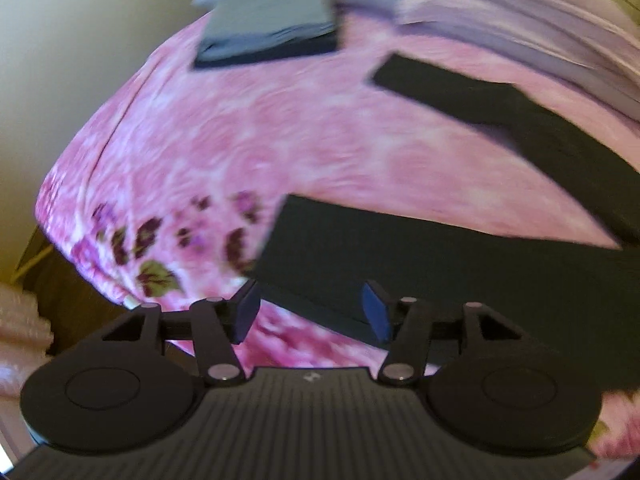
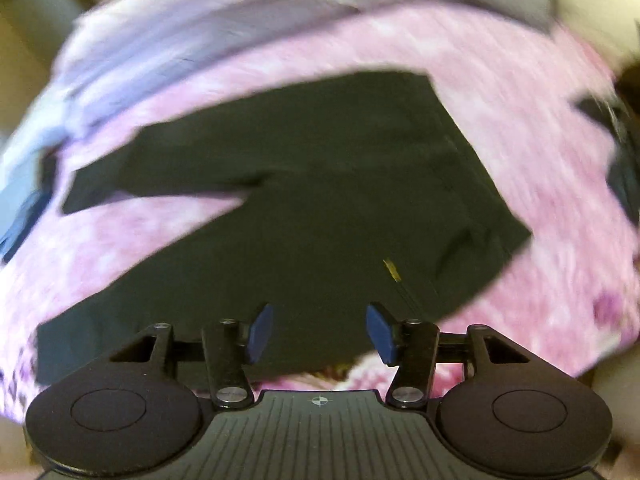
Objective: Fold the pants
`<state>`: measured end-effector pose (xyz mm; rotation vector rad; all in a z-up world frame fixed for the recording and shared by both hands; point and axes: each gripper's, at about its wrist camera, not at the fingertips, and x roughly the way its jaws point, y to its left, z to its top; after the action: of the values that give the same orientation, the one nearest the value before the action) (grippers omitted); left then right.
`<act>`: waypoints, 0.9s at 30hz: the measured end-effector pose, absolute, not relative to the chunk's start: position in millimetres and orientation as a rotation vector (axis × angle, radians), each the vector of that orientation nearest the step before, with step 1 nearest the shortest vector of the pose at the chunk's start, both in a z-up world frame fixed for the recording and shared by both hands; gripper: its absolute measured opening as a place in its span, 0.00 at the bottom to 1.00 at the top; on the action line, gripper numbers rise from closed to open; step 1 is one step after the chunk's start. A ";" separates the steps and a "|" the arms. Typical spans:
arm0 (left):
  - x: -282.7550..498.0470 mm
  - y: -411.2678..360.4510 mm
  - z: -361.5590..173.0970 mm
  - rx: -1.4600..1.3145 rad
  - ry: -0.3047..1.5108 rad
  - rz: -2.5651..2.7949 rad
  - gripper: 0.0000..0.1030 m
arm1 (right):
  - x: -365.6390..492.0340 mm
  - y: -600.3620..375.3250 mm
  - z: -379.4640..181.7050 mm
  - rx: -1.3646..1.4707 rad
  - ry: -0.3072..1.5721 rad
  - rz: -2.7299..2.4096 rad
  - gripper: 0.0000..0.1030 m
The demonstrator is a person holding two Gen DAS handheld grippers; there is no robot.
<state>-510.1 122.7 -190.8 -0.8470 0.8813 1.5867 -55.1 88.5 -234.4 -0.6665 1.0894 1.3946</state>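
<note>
Black pants [image 2: 320, 200] flat on pink floral bed [image 1: 240, 140], ahead of and under both fingers | left gripper [image 1: 312, 312] spread, empty | right gripper [image 2: 320, 334] spread, empty | frames blurred

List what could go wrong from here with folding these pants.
1. Both the left gripper and the right gripper hang open over the black pants, holding nothing; a shallow pinch may also catch the pink floral bedspread.
2. The two legs lie splayed apart, so a fold made now would likely come out crooked.
3. The near leg end lies close to the bed's edge and could slip off if dragged.
</note>
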 end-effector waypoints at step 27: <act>-340.4 -111.1 -61.3 -0.675 0.818 1.423 0.71 | -6.5 -85.9 -113.6 -0.677 0.970 1.633 0.68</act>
<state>-340.4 -111.1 -61.3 -0.6755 0.8177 1.4229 -6.5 -85.9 -113.6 -0.6770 0.9697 1.6331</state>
